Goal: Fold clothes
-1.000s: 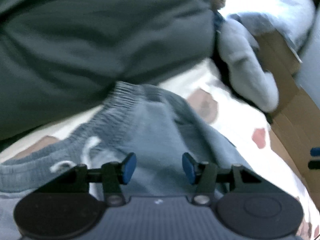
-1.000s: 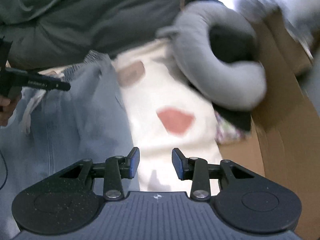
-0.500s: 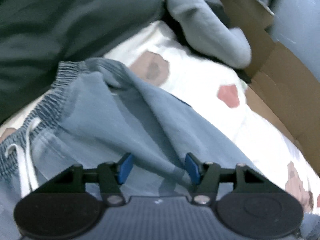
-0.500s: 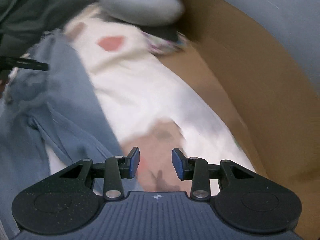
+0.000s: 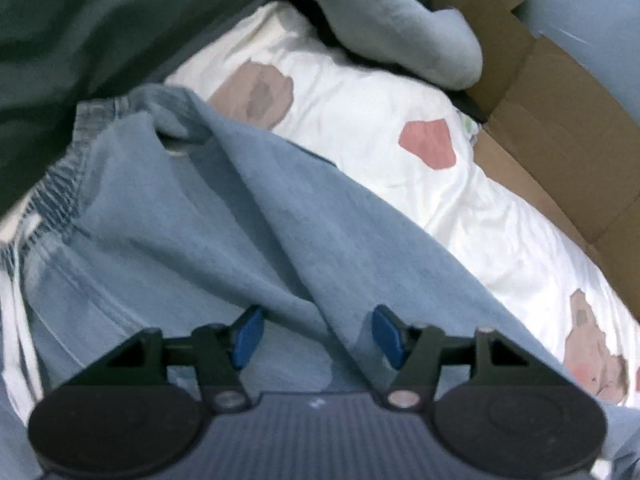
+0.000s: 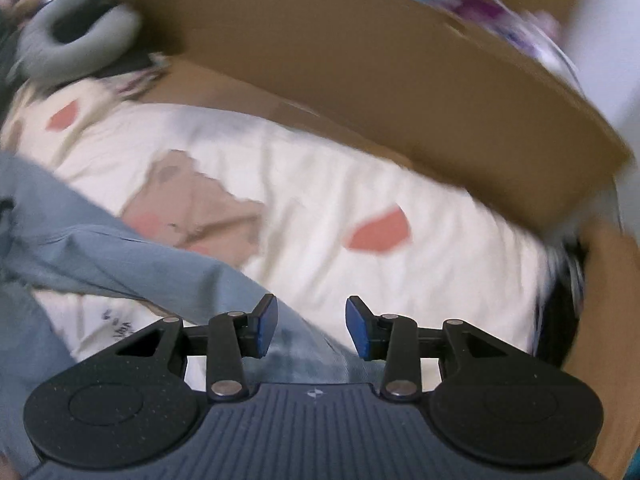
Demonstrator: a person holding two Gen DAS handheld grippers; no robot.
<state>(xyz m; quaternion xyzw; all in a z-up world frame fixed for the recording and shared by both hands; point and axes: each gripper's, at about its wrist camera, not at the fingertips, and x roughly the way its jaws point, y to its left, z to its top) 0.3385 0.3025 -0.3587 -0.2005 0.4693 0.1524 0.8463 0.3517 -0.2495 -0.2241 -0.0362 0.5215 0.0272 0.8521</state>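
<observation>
Light blue sweatpants (image 5: 200, 208) lie on a white printed sheet (image 5: 360, 112), with their elastic waistband (image 5: 64, 184) at the left and a white drawstring (image 5: 16, 312) at the left edge. My left gripper (image 5: 316, 336) hovers low over them. Its jaws are opening, with a raised fold of the fabric running between the blue pads, which do not press it. In the right wrist view, my right gripper (image 6: 310, 328) stands open over the edge of a leg of the sweatpants (image 6: 120, 256), where the cloth meets the sheet (image 6: 360, 168).
A brown cardboard box (image 6: 400, 72) borders the far side of the sheet and shows again as cardboard (image 5: 560, 112). A grey neck pillow (image 5: 400, 32) lies at the far end. A person's dark green clothing (image 5: 100, 32) fills the upper left.
My right gripper has swept far along the sheet, away from the waistband end to the trouser leg, and rolled. My left gripper has shifted from the waistband onto the fold, its jaws a little wider.
</observation>
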